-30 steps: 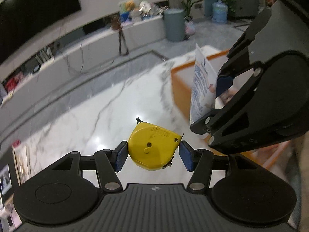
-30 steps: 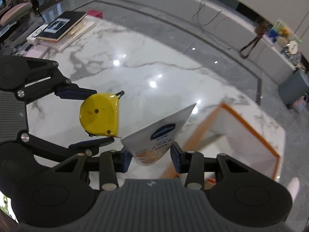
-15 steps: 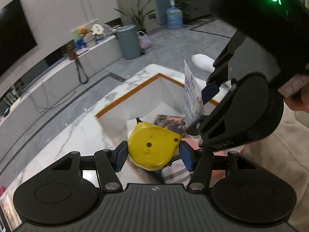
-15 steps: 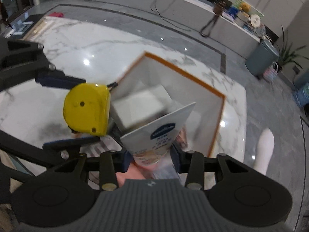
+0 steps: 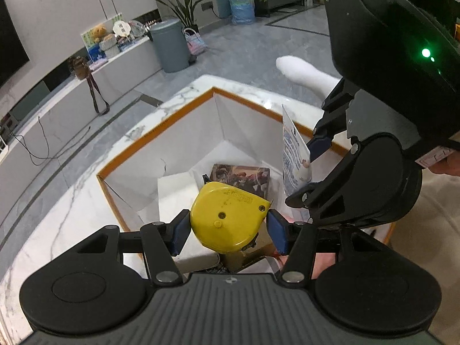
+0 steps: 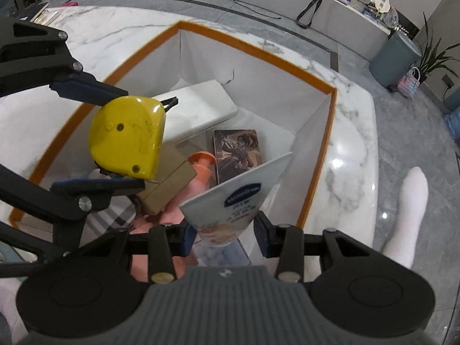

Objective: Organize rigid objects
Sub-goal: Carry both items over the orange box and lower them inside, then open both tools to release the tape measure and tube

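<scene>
Hovering above the orange-rimmed box (image 6: 332, 109): left gripper (image 5: 228, 227) clamped on yellow tape measure (image 5: 228, 220), right gripper (image 6: 225, 231) clamped on white lotion tube (image 6: 238, 198), just beside it. Lying inside the box: white block (image 6: 201, 109), picture card box (image 6: 237, 151), brown block (image 6: 169, 178), orange-capped bottle (image 6: 201, 162).

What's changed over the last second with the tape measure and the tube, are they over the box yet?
Both grippers swung from above the bare marble top to above the open orange-rimmed box, pointing down into it. The left gripper now has the yellow tape measure over the box's contents; the right gripper has the white tube beside it. Unchanged: both grips, nothing released, and the items already in the box.
</scene>
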